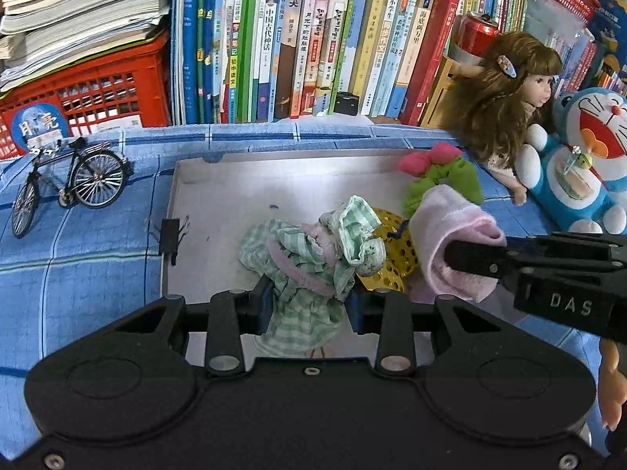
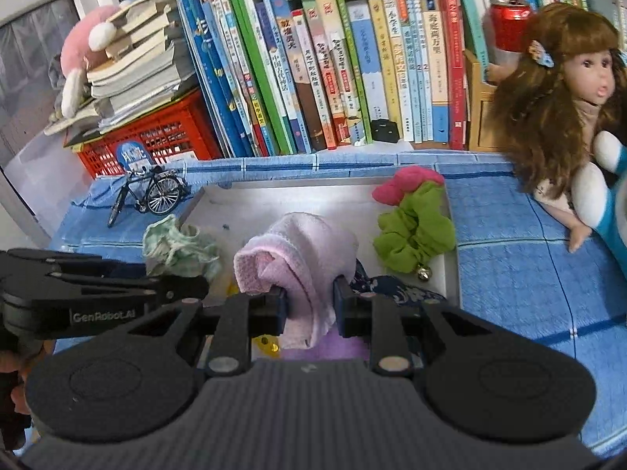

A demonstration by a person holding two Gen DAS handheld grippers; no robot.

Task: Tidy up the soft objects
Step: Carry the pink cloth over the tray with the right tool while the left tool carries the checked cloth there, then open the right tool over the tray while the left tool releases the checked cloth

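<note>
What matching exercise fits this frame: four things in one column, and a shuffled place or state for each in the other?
Things:
1. green checked cloth
2. pink towel
3. green and pink scrunchie
4. toy bicycle

Places or states:
A. standing on the blue cloth, left of the tray
B. pinched in the right tongs
C. lying at the tray's far right edge, held by nothing
D. pinched in the left tongs

Pairs: 1-D, 2-B, 3-C, 4-A
</note>
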